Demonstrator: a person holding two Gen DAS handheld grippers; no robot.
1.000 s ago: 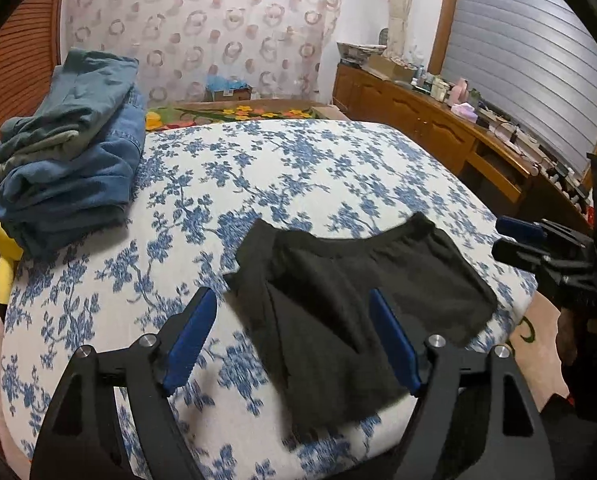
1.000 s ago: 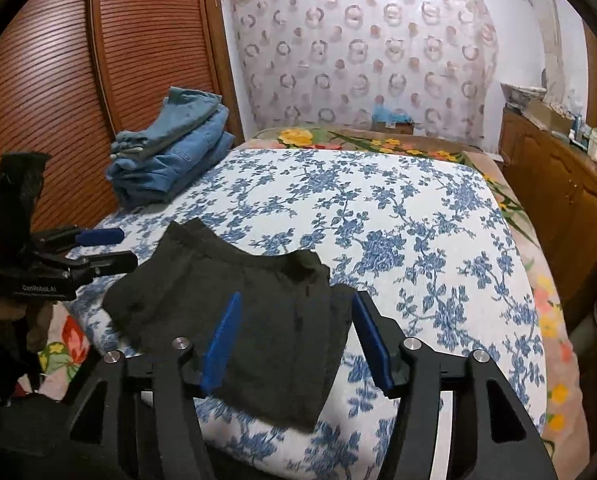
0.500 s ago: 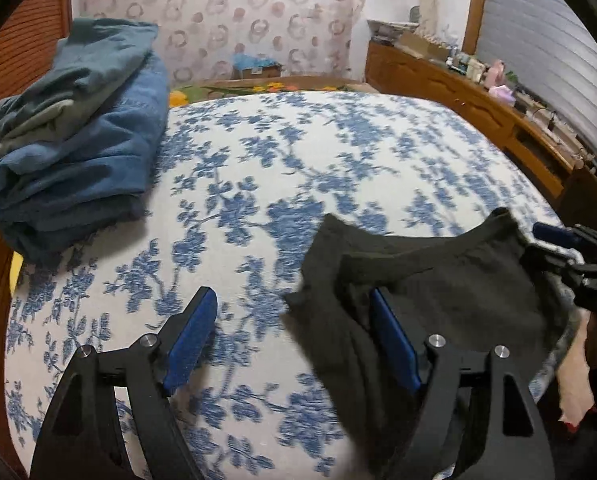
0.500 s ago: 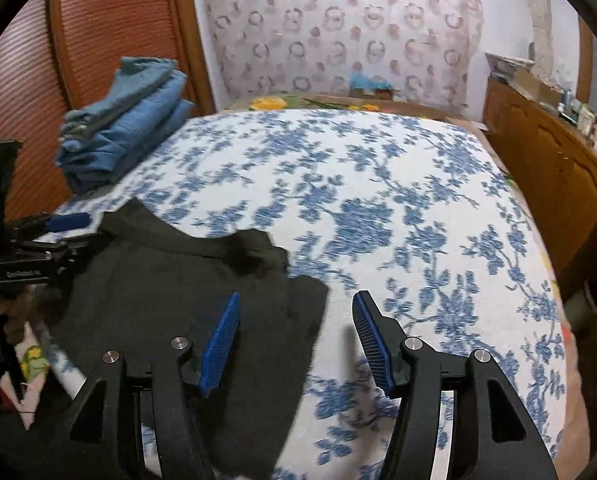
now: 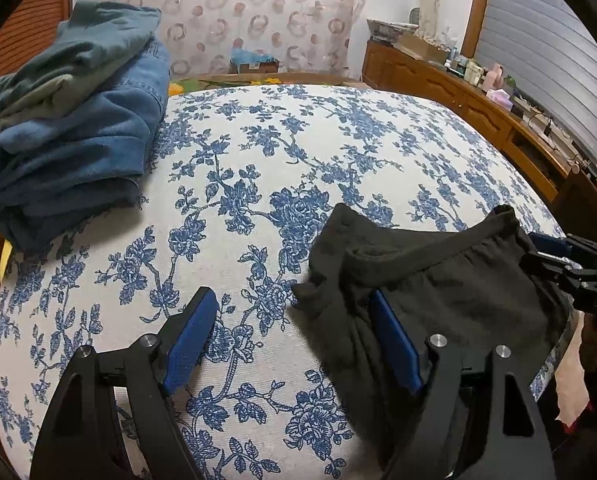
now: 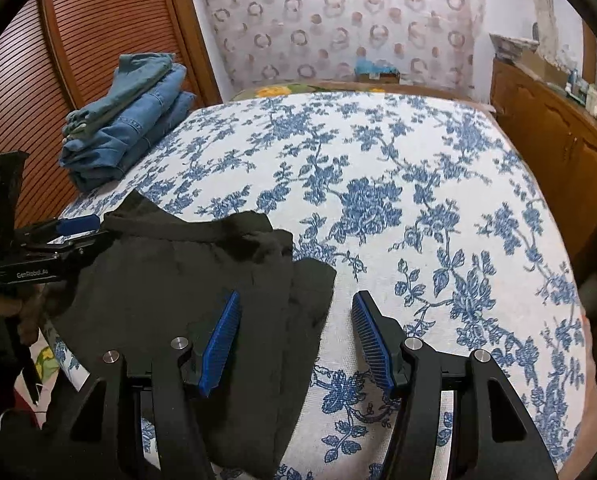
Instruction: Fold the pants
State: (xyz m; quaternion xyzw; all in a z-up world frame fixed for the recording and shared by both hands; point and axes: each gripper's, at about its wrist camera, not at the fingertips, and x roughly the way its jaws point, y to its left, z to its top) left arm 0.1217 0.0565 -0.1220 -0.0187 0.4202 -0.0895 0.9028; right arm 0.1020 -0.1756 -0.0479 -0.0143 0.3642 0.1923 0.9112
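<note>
Black pants lie folded near the front edge of the bed, also in the right wrist view. My left gripper is open, low over the bed at the pants' left corner, its right finger over the cloth. My right gripper is open over the pants' other corner, its left finger over the cloth. Each gripper shows in the other's view, the right one and the left one, at the waistband ends; neither clearly pinches the cloth.
A stack of folded blue jeans lies at the bed's far left, also in the right wrist view. The blue floral bedspread stretches beyond. A wooden dresser runs along the right; a slatted wardrobe on the left.
Both grippers have moved forward and down to the outer ends of the pants. The waistband end has bunched up a little. Both stay open.
</note>
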